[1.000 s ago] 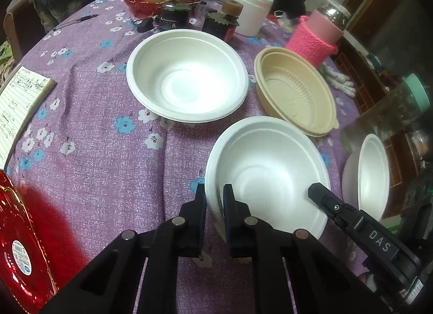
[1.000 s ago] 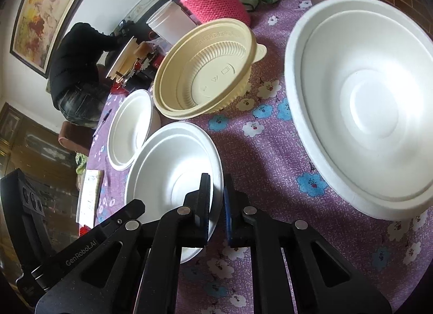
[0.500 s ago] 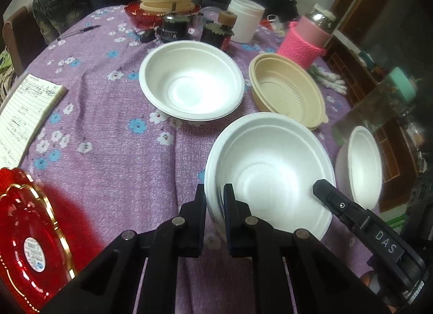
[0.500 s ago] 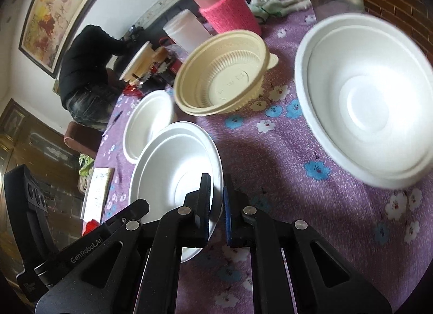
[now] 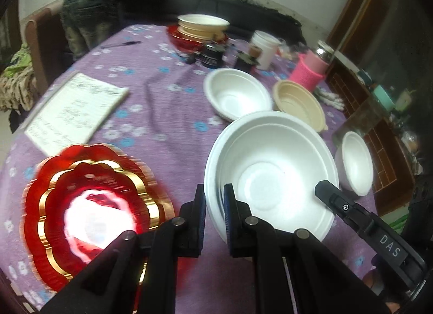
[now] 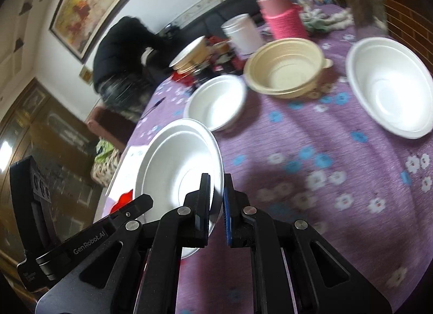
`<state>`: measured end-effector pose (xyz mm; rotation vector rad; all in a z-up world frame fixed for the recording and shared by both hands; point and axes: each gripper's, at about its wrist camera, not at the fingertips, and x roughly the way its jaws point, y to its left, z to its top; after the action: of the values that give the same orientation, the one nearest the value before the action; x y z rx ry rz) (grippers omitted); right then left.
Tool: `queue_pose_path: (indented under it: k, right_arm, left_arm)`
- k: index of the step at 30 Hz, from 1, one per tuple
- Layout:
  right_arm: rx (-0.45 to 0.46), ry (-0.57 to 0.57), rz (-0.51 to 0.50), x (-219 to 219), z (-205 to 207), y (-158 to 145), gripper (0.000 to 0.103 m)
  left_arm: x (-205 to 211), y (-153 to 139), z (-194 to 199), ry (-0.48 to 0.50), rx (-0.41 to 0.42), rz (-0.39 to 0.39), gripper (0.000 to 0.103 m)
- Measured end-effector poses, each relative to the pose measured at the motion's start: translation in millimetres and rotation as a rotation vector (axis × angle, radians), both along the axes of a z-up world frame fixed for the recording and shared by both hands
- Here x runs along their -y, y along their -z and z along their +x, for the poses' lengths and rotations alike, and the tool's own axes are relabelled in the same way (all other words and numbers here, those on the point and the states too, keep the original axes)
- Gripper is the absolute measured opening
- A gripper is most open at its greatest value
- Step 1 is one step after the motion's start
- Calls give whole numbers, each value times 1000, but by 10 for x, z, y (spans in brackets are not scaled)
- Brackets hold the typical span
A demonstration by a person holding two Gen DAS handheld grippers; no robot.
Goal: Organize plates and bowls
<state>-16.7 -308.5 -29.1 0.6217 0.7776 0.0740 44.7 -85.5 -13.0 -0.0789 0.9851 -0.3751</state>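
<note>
Both grippers hold one white foam bowl (image 5: 270, 170) above the table. My left gripper (image 5: 214, 200) is shut on its near-left rim. My right gripper (image 6: 216, 192) is shut on the opposite rim of the same bowl (image 6: 176, 167). A second white bowl (image 5: 236, 93) sits further back; it also shows in the right wrist view (image 6: 216, 101). A beige plastic bowl (image 5: 297, 105) stands beside it. A third white bowl (image 6: 389, 86) sits at the right. A red and gold plate (image 5: 89, 200) lies at the near left, blurred.
A purple flowered tablecloth (image 5: 162, 113) covers the round table. A notepad (image 5: 78, 108) lies at left. At the back stand stacked bowls on a red dish (image 5: 201, 26), dark jars (image 5: 213, 54), a white tub (image 5: 263, 48) and a pink-sleeved jar (image 5: 311, 70). A person (image 6: 121, 59) stands behind.
Both grippers have lifted the white bowl and pulled it back and left. The red plate has come fully into the left wrist view. The other bowls look farther away.
</note>
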Motion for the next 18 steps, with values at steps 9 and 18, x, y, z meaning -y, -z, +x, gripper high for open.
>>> queue_pose_path:
  k: [9,18]
  right_arm:
    - [-37,-157,-61,-939,141,84,8]
    - [-106,-236,-133,-1492,256,354,9]
  left_arm:
    - [-859,48,-157,-118,16,26,10]
    - [-1333,333,-161,-190,-46,28,10]
